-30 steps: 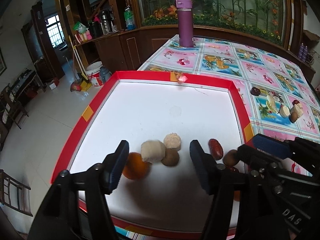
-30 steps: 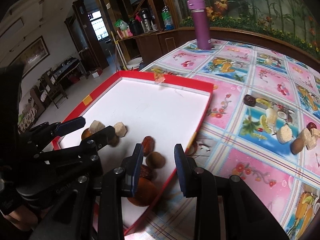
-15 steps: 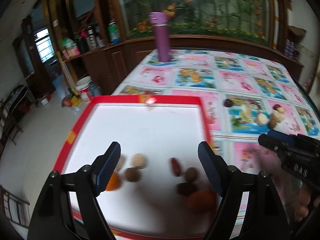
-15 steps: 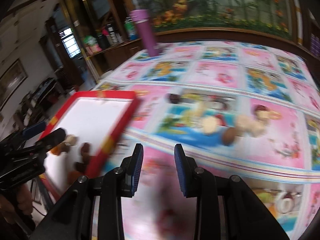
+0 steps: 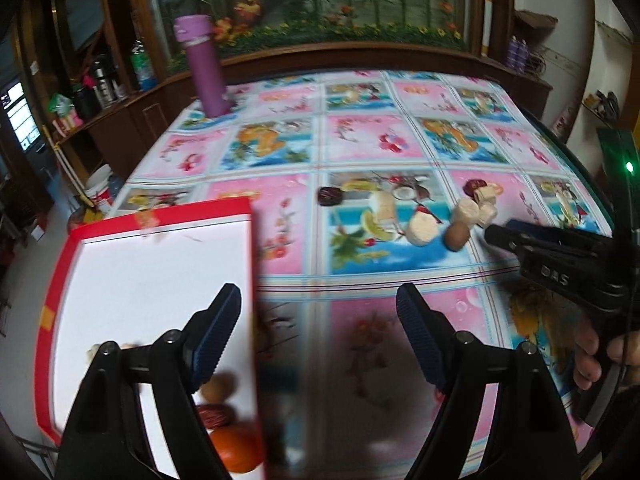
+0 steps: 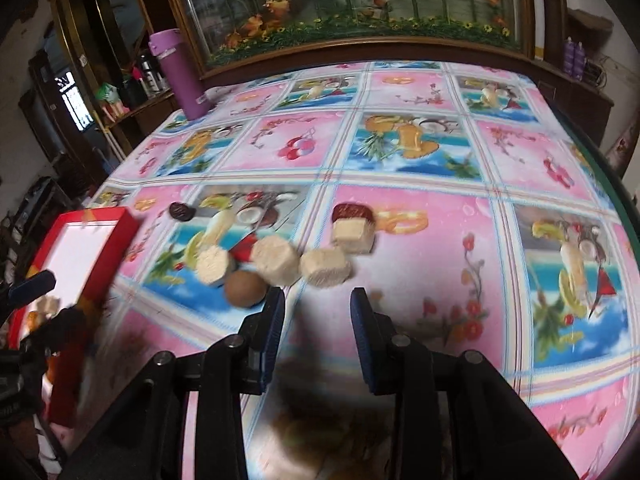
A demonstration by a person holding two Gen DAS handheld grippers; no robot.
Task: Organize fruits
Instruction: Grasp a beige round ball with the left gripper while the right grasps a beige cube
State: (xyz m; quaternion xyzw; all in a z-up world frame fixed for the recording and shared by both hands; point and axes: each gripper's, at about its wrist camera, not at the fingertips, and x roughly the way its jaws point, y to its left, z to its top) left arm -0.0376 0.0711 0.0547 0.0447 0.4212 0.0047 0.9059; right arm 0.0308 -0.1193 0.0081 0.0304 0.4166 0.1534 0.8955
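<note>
A red-rimmed white tray [image 5: 248, 248] lies at the left, with a brown round fruit [image 5: 218, 388], a red date [image 5: 216, 416] and an orange [image 5: 236, 448] near its front corner. My left gripper [image 5: 318, 340] hangs open and empty over the tablecloth just right of the tray. Loose on the cloth lie a brown round fruit [image 6: 245, 288], pale chunks [image 6: 278, 260], a red date [image 6: 352, 212] and a dark date [image 6: 182, 211]. My right gripper [image 6: 318, 334] hovers just in front of them, its narrow jaws opening, nothing between them.
A purple flask [image 5: 204, 68] stands at the table's far left corner. The fruit-patterned tablecloth [image 6: 440, 152] stretches behind the loose fruit. The table's right edge [image 6: 624, 208] curves close. A person's hand [image 5: 592, 356] holds the right gripper's handle.
Both grippers have swung right, off the tray and over the tablecloth. The loose fruit now lies right in front of the right gripper. The left jaws have widened.
</note>
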